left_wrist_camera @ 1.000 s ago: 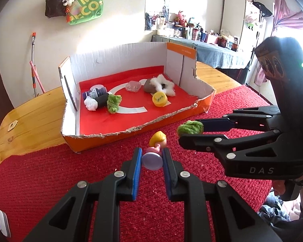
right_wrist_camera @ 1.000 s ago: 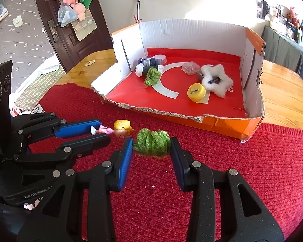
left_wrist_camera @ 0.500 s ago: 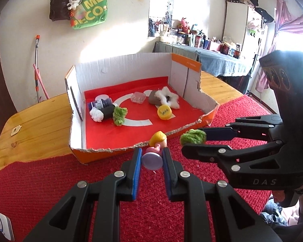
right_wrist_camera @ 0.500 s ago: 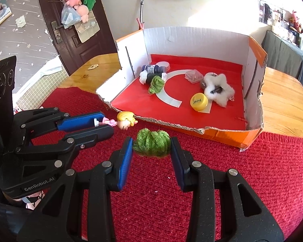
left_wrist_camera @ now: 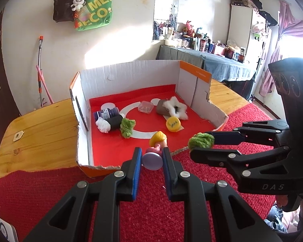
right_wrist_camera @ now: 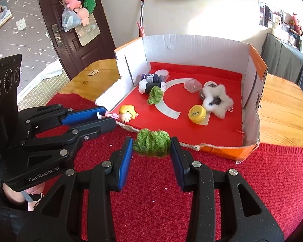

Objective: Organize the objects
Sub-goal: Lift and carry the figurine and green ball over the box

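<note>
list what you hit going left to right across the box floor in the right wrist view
white fluffy ball → green fuzzy scrunchie → clear plastic case → yellow cap → white star-shaped fluff. The dark bottle and roll overlap the ball and the scrunchie, so they are left out.

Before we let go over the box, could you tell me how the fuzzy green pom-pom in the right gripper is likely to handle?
The green pom-pom looks soft: its pile bulges between the right gripper pads, so it probably squashes rather than slips. It appears light for its bulk. Dropped into the cardboard box, it would likely settle with little rolling, like the similar green tuft lying there.
</note>
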`<state>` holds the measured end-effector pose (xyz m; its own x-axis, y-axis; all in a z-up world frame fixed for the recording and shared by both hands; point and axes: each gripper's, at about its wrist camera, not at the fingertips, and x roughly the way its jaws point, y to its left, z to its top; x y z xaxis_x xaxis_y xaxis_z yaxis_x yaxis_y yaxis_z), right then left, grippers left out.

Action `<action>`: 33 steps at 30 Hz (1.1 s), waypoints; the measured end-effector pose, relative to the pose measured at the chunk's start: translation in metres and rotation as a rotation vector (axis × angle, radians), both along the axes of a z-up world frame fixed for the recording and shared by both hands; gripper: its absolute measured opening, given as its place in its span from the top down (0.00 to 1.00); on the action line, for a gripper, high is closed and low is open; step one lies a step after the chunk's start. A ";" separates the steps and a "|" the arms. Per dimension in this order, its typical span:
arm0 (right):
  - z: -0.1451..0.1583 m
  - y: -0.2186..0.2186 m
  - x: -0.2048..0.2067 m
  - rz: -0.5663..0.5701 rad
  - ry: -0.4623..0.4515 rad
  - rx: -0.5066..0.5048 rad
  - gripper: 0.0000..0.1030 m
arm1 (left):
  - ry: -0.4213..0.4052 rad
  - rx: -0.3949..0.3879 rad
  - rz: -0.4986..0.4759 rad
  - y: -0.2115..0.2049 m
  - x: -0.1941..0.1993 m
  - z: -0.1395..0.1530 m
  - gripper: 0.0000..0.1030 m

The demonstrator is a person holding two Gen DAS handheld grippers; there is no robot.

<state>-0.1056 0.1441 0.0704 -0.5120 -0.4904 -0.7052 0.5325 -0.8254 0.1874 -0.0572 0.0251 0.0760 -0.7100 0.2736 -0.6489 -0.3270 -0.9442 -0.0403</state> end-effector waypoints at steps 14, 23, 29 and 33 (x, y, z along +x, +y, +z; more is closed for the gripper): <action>-0.006 -0.002 -0.036 -0.024 -0.044 0.037 0.65 | -0.045 -0.021 0.012 0.000 -0.029 -0.011 0.80; -0.020 -0.002 -0.058 -0.040 -0.103 0.060 0.65 | -0.091 -0.026 0.014 -0.001 -0.046 -0.023 0.80; -0.027 -0.002 -0.069 -0.046 -0.139 0.083 0.65 | -0.119 -0.033 0.015 -0.003 -0.056 -0.031 0.80; -0.031 -0.002 -0.075 -0.050 -0.159 0.093 0.65 | -0.134 -0.039 0.016 -0.004 -0.061 -0.034 0.80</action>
<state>-0.1805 0.1418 0.0389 -0.4124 -0.3962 -0.8203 0.4604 -0.8677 0.1877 -0.1180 0.0213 0.0417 -0.6201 0.2355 -0.7483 -0.3060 -0.9509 -0.0456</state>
